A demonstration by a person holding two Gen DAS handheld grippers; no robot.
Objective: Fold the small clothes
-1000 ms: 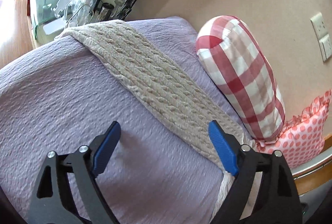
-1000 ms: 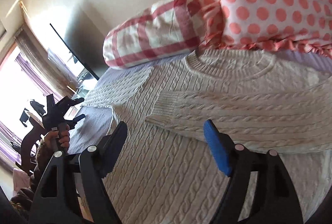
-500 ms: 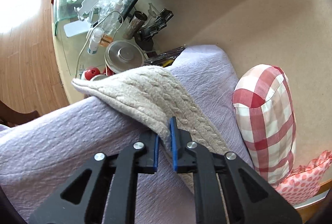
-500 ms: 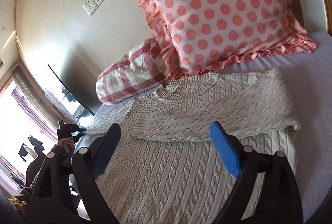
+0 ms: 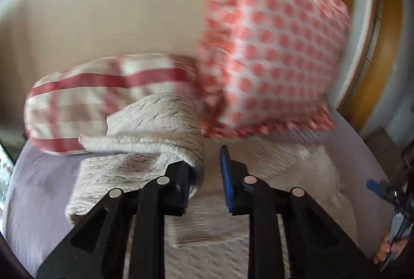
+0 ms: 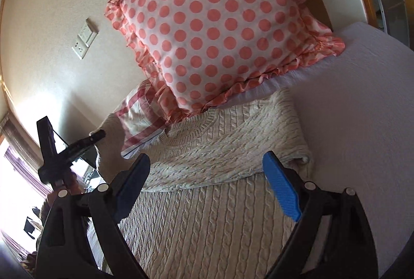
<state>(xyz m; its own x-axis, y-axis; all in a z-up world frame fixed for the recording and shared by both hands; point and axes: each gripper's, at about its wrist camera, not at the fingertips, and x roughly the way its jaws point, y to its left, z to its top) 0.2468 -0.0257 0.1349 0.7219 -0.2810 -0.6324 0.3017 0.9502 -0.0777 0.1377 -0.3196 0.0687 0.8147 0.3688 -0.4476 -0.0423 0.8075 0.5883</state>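
Note:
A cream cable-knit sweater lies on the lavender bed, neck toward the pillows, with its right sleeve folded across the chest. In the blurred left wrist view my left gripper hangs over the sweater body; its jaws stand a little apart, and the left sleeve is draped over the left pad. In the right wrist view my right gripper is open and empty above the sweater's lower body. The left gripper shows at the left there, raised.
A pink polka-dot pillow and a red checked pillow lean on the beige wall behind the sweater. Bare bedsheet lies to the right. A wooden bed frame curves at far right. The right gripper shows at the left view's right edge.
My left gripper carried the left sleeve from the bed's far side over toward the sweater body, and its jaws have parted. The right gripper pulled back and tilted, staying open.

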